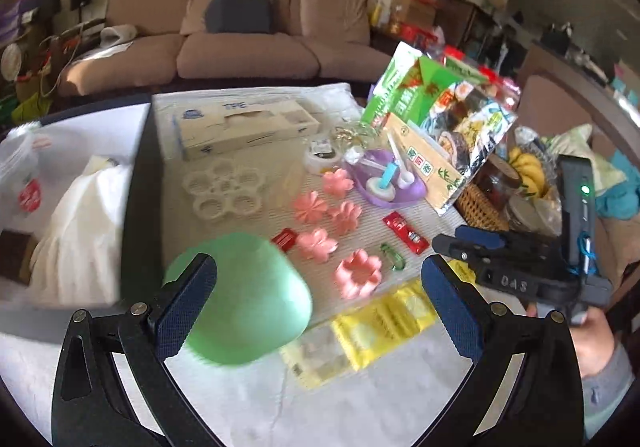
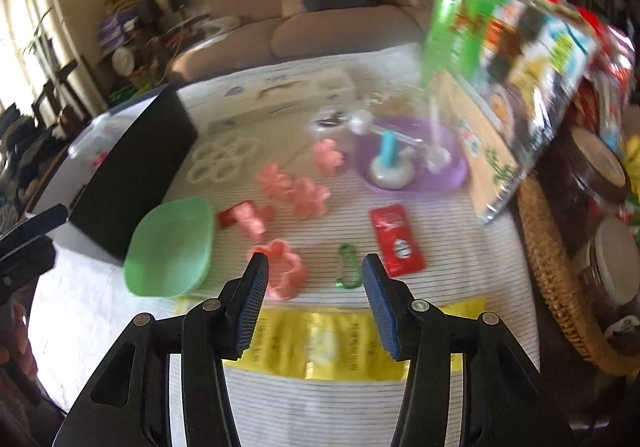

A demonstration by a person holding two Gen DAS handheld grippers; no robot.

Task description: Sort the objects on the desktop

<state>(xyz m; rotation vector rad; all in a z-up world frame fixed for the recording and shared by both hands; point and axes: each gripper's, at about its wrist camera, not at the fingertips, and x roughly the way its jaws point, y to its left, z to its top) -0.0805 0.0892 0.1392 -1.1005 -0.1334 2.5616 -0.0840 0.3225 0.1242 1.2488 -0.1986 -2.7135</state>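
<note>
Left wrist view: left gripper (image 1: 320, 289) standing wide open above the tabletop (image 1: 360, 399), pads pressing on nothing; green bowl (image 1: 248, 299) showing blurred against the left pad, contact impossible to tell. Lying beyond the bowl: pink flower moulds (image 1: 358, 277), green carabiner (image 1: 394, 257), red sachet (image 1: 406, 233), yellow packets (image 1: 380, 325) nearest. Sitting further back: white ring mould (image 1: 224, 189), purple dish (image 1: 384, 177) carrying small white tools, beige glove box (image 1: 240, 129), upright snack bags (image 1: 448, 115). Entering from the right edge: right gripper (image 1: 472, 243), gripped by a hand (image 1: 592, 339) in a grey sleeve.

Right wrist view: right gripper (image 2: 314, 307) hovering partly open, nothing between the pads. Lying just under the pads: yellow packets (image 2: 320, 343). Resting just beyond the fingertips: pink flower moulds (image 2: 284, 273) and green carabiner (image 2: 346, 267), red sachet (image 2: 396, 243) to the right. Sitting on the tabletop (image 2: 300, 407) at left: green bowl (image 2: 170, 247), upright, beside a black box (image 2: 132, 175). Standing at the right edge: wicker basket (image 2: 560, 287) carrying jars. Much of the far scene blurring.
</note>
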